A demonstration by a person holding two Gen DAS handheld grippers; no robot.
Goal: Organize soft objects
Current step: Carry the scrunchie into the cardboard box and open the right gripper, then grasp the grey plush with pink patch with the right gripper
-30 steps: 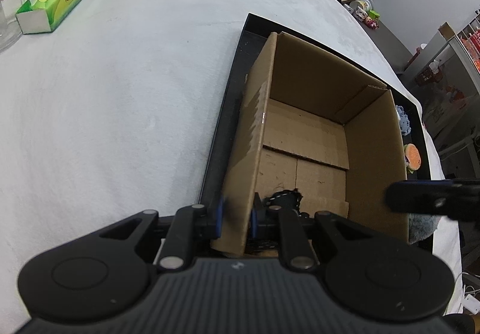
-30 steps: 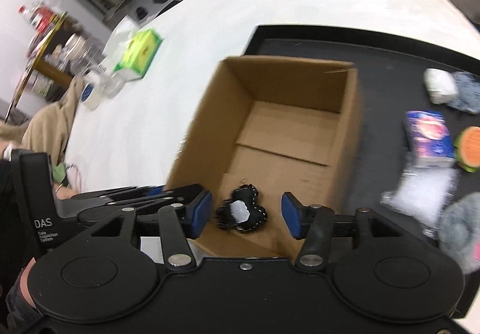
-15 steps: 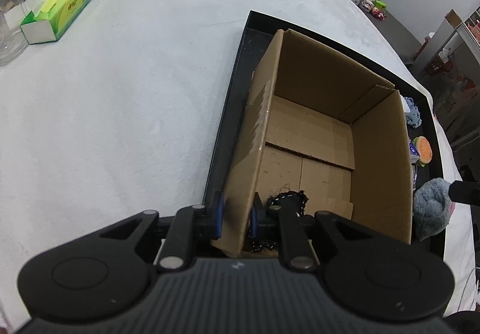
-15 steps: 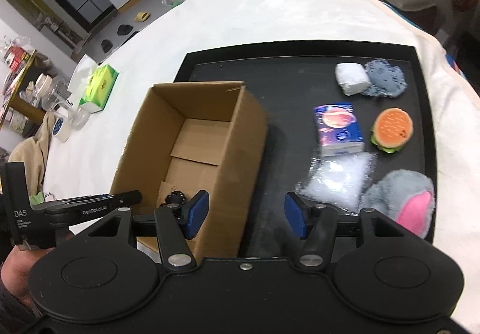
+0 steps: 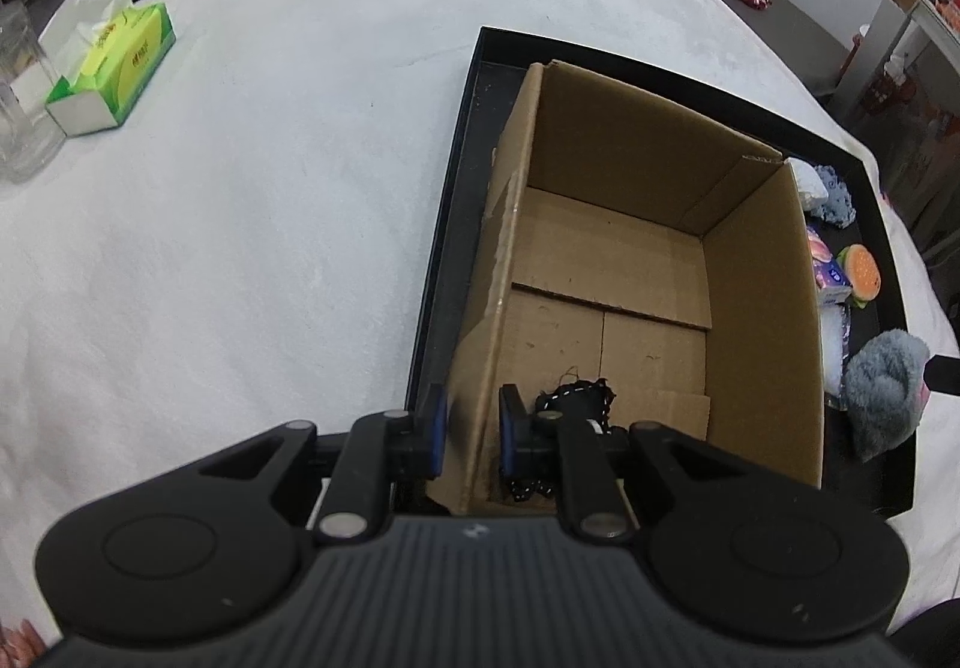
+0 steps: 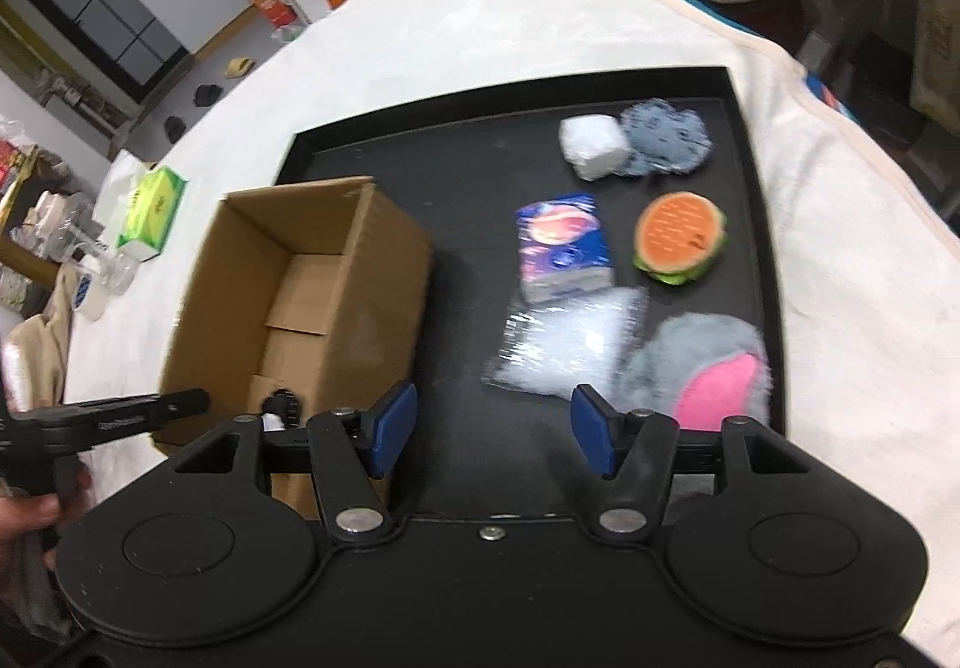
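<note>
Counted six soft pieces loose on the flat black plastic tray (image 6: 480,176), all right of the open brown cardboard box (image 6: 366,272): a grey plush mitt with a pink patch (image 6: 702,368) at the near right corner, a clear crinkly plastic packet (image 6: 570,344) touching it, a blue-and-purple pocket tissue pack (image 6: 564,248), an orange-and-green burger-shaped plush (image 6: 681,236), and at the far end a white squashy block (image 6: 594,146) against a blue-grey fuzzy pad (image 6: 666,140).

Judged all of them light and yielding. Expected the plush to compress and hold well if pinched across its bulk. Thought the packet likely slippery and best taken by a bunched edge, not the flat face.

Found a small black stitched trinket (image 5: 576,398) already inside the box, in the near corner.

Saw the right gripper (image 6: 492,422) poised over bare tray just short of the packet and mitt, jaws about half apart, nothing between the blue pads. Saw the left gripper (image 5: 471,440) pinched nearly shut on the box's near-left wall, steadying it.

Compared with a second earlier: then hung over the box with the black trinket below its fingers; now swung clear to the right over the tray, with jaws parted wider. Noticed no change in the left clamp on the wall.

Beyond the tray, only white tablecloth (image 5: 270,188) and a green tissue box (image 5: 114,68).
</note>
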